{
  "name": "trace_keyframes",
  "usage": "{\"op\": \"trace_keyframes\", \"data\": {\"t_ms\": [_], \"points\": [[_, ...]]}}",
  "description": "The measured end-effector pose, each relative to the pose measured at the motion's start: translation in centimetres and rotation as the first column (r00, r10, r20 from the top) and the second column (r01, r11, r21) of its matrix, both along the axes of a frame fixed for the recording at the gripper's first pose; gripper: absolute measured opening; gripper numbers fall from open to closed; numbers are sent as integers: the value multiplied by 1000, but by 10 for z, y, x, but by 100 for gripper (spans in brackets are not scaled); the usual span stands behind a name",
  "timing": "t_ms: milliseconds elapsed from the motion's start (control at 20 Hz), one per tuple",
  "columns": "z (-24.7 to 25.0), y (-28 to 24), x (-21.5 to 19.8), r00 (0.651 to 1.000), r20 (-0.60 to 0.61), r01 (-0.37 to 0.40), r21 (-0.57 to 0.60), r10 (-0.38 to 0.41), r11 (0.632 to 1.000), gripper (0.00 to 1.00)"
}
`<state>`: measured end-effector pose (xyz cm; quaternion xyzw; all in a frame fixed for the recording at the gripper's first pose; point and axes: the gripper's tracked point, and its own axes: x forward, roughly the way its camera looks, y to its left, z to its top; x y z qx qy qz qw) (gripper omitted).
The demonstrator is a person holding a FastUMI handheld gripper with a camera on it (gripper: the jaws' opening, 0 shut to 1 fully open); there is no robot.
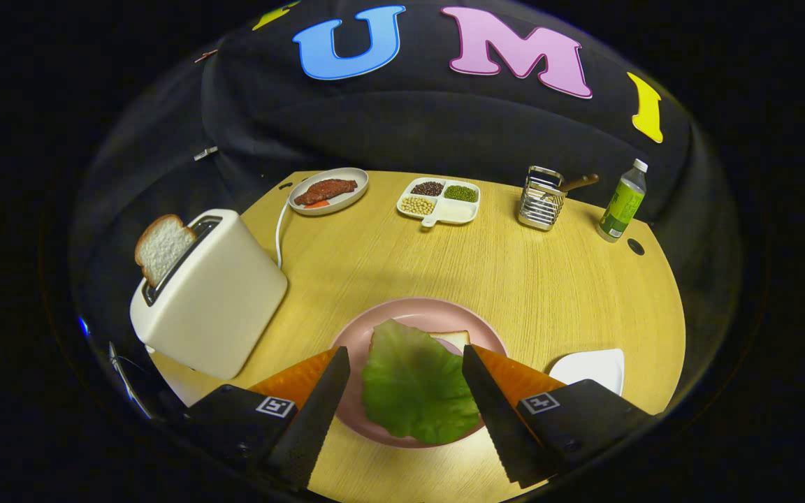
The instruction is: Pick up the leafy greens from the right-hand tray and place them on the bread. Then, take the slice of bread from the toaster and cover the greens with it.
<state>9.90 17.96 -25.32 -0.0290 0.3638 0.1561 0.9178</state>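
Note:
A green lettuce leaf (413, 384) lies on the pink plate (409, 311), covering most of a bread slice whose corner (453, 339) peeks out beyond it. My gripper (406, 360) stands open over the plate, one finger on each side of the leaf, neither pressing on it. To the left stands a cream toaster (210, 293) with a slice of bread (162, 246) sticking up out of its slot. A white tray (592, 368) lies just right of the right finger, with nothing showing on its visible part.
At the table's far edge sit an oval dish with meat (328, 190), a divided dish of beans (439, 200), a metal rack (541, 199) and a green bottle (622, 201). The toaster's white cord (279, 234) runs along the table behind it.

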Motion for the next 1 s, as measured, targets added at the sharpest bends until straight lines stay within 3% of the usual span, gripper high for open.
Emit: {"op": "trace_keyframes", "data": {"t_ms": [350, 600, 1000], "points": [[79, 43, -12, 986, 123, -119, 23, 116, 993, 100], [128, 100, -35, 952, 198, -247, 48, 233, 968, 100], [140, 198, -54, 915, 185, -381, 105, 359, 918, 100]]}}
